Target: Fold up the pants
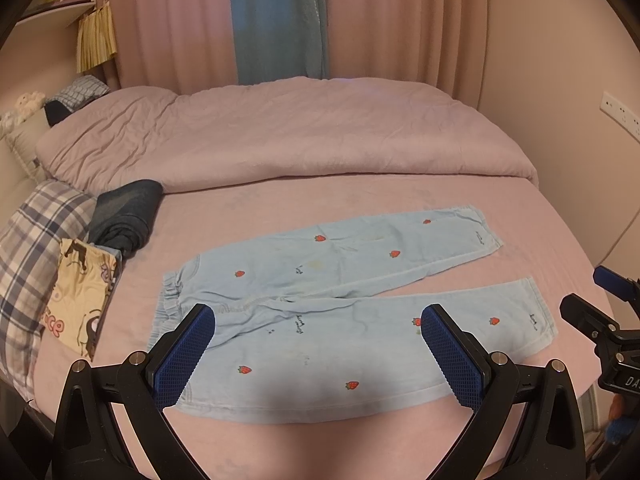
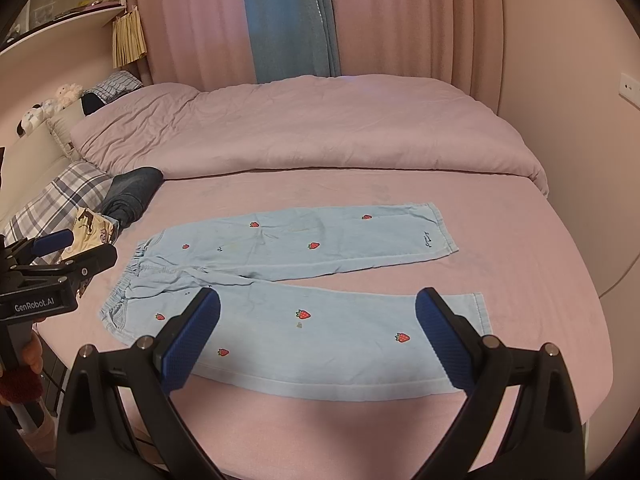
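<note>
Light blue pants (image 1: 328, 280) with red strawberries lie flat on the pink bed sheet (image 1: 320, 196), waistband to the left, both legs spread to the right; they also show in the right wrist view (image 2: 304, 272). My left gripper (image 1: 318, 312) is open and empty, held above the near leg close to the waistband. My right gripper (image 2: 318, 300) is open and empty, above the near leg toward its cuff. Each gripper shows at the edge of the other's view: the right gripper (image 1: 588, 304) and the left gripper (image 2: 86, 248).
A folded pink duvet (image 1: 280, 132) lies across the back of the bed. A dark folded garment (image 1: 128, 212), a plaid pillow (image 1: 36, 236) and a cartoon-print cloth (image 1: 80, 300) sit at the left. Curtains (image 1: 280, 20) hang behind. The bed's near edge is just below the pants.
</note>
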{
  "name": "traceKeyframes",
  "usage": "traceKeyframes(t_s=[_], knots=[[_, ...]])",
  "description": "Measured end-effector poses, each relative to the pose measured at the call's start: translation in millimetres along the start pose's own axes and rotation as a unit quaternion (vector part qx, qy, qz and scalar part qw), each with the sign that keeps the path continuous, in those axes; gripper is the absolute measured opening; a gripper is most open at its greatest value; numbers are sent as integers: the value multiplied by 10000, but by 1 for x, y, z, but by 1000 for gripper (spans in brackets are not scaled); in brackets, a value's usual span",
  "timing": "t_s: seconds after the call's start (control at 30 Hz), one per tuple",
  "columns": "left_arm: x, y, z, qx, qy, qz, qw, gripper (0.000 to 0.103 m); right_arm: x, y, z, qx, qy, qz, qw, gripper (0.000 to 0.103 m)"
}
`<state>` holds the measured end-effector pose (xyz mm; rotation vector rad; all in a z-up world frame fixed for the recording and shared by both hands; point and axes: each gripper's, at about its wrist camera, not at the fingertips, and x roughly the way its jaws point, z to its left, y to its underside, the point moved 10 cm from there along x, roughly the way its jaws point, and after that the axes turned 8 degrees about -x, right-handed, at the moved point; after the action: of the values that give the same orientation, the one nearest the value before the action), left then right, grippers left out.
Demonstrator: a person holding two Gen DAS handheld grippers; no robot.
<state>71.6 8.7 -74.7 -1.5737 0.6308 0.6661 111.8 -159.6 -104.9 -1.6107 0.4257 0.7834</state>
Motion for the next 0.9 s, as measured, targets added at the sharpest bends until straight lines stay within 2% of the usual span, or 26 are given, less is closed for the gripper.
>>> traceKeyframes(t_s=[0.9], knots=[[-1,0,-1,6,2,-28,10000,103,0,0,4,-26,-18,-2,10000,98]])
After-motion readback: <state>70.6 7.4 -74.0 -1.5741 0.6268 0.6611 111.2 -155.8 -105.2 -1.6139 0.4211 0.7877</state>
